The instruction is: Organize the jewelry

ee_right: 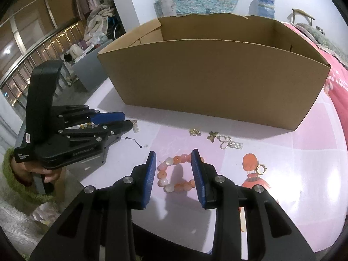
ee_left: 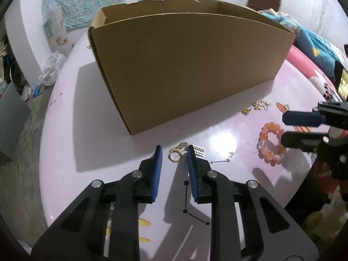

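Jaws of the left gripper (ee_left: 174,152) stand apart around a gold chain with a ring (ee_left: 175,154) on the pink glossy table (ee_left: 91,143). Beyond, a brown cardboard box (ee_left: 184,65). Rightward, the right gripper (ee_right: 174,158), jaws spread, straddles an orange-and-white beaded bracelet (ee_right: 171,174) without pressing it.

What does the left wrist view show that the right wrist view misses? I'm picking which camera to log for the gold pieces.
Only the left wrist view shows the gold ring and chain lying between the left gripper's open blue pads.

Only the right wrist view shows the hand holding that gripper, and the cardboard box's interior wall.

Both show the box, the orange bead bracelet, the gold butterfly charms and the pink tabletop.
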